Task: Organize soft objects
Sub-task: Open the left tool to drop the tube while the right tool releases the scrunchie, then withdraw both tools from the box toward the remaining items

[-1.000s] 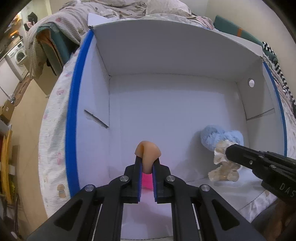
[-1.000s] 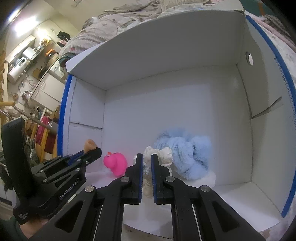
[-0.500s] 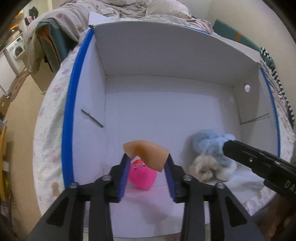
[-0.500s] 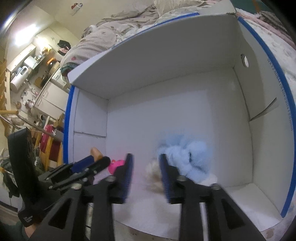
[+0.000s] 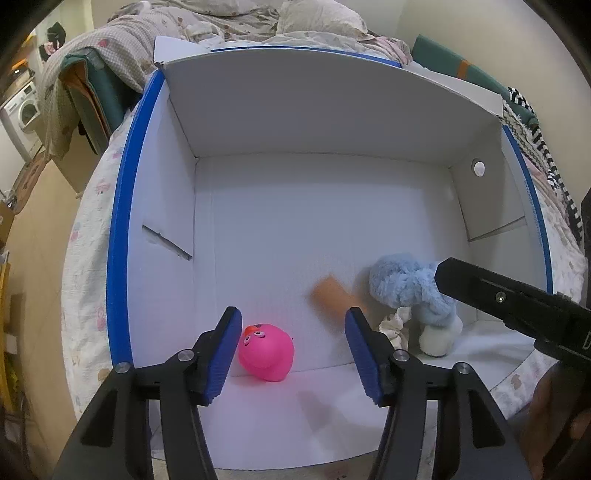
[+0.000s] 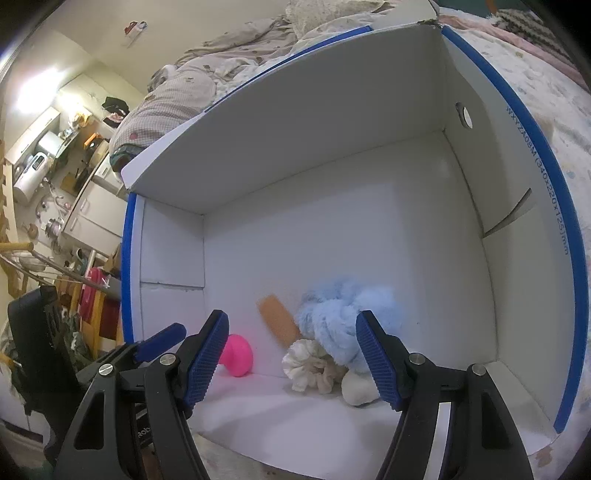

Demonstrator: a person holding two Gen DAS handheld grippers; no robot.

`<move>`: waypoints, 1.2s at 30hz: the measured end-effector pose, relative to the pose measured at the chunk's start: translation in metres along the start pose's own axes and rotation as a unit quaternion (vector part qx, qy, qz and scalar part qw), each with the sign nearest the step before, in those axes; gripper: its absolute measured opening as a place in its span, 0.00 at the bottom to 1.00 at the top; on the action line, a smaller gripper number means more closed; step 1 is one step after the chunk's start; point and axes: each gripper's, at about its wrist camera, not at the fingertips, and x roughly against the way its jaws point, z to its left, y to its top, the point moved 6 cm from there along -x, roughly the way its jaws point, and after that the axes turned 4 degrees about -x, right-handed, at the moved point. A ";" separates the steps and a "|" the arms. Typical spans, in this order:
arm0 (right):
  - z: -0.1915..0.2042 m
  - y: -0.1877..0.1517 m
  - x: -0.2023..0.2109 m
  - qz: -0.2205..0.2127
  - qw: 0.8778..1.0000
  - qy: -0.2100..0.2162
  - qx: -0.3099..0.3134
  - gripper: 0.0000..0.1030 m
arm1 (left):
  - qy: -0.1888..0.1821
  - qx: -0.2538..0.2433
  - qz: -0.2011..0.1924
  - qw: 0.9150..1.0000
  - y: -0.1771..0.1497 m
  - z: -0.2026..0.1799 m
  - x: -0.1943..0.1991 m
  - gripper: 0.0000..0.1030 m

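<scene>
My left gripper (image 5: 295, 352) hangs over the near end of a white box (image 5: 118, 258) with its jaws opening and nothing pressed between the pads. An orange soft piece (image 5: 332, 295), blurred, lies loose just beyond its right finger. A pink rubber duck (image 5: 266, 350) sits on the box floor below. My right gripper (image 6: 291, 354) has its jaws opening too, and they hold nothing. Below it lie a cream scrunchie (image 6: 308, 363) and a light blue plush (image 6: 340, 317) with a white end (image 6: 356, 387). The orange piece (image 6: 279, 323) leans against the plush.
The box (image 6: 332, 147) has tall white walls with blue rims and stands on a patterned bedspread (image 5: 88, 295). Rumpled bedding (image 5: 221, 22) lies beyond its far wall. The far half of the box floor (image 5: 314, 206) is bare. A washing machine (image 5: 24, 110) stands at far left.
Both grippers went from shut to open. The left let go of the orange piece, which dropped toward the blue plush. The right released the cream scrunchie beside the plush.
</scene>
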 end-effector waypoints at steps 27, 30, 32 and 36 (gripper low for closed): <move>0.001 -0.021 0.035 -0.029 0.999 -0.014 0.013 0.73 | 0.009 0.061 -0.048 0.997 -0.030 0.039 0.069 0.60; 0.000 -0.026 0.048 -0.040 0.999 -0.015 0.017 0.73 | 0.034 0.042 -0.052 0.997 -0.042 0.036 0.076 0.60; -0.002 -0.031 0.056 -0.048 0.999 -0.013 0.017 0.73 | 0.047 0.039 -0.052 0.997 -0.050 0.037 0.079 0.60; -0.007 -0.041 0.073 -0.058 0.998 -0.004 0.014 0.73 | 0.058 0.061 -0.054 0.995 -0.063 0.052 0.084 0.67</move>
